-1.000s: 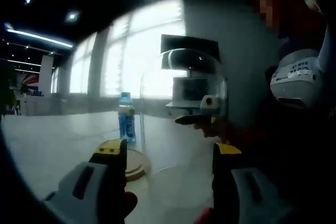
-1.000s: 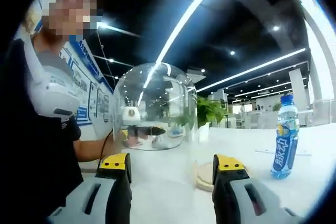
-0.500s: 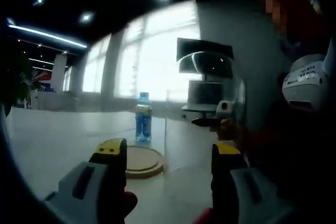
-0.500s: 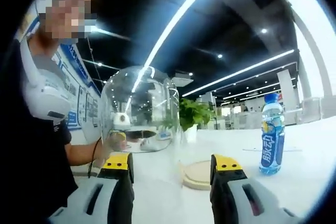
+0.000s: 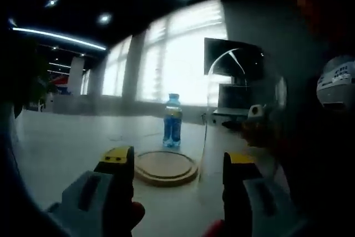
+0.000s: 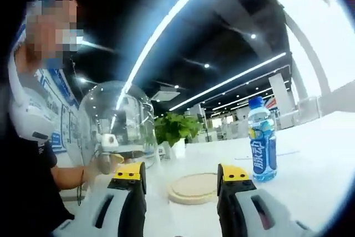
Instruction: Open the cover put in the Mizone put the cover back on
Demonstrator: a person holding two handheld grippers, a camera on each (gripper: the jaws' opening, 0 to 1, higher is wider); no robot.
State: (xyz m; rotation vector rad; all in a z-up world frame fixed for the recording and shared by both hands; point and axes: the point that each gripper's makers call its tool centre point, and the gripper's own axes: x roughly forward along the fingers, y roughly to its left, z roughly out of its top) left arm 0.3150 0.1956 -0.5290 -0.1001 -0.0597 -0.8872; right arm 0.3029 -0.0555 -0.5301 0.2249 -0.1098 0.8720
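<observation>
One Mizone bottle (image 5: 172, 127), one glass dome cover (image 6: 118, 125), one round wooden base (image 5: 166, 167) — all on a pale, smooth table (image 5: 66, 148).

Left gripper view: bottle upright at centre frame, just behind the flat wooden disc; clear dome at right of centre, off the base. Bright windows (image 5: 183, 59) behind, ceiling strip lights at upper left.

Right gripper view: blue-labelled bottle (image 6: 261, 147) at right, disc (image 6: 194, 187) low centre, dome at left, potted plant (image 6: 176, 129) behind.

Left gripper (image 5: 177, 162) jaws spread, empty. Right gripper (image 6: 182, 174) jaws apart — pinching nothing.
</observation>
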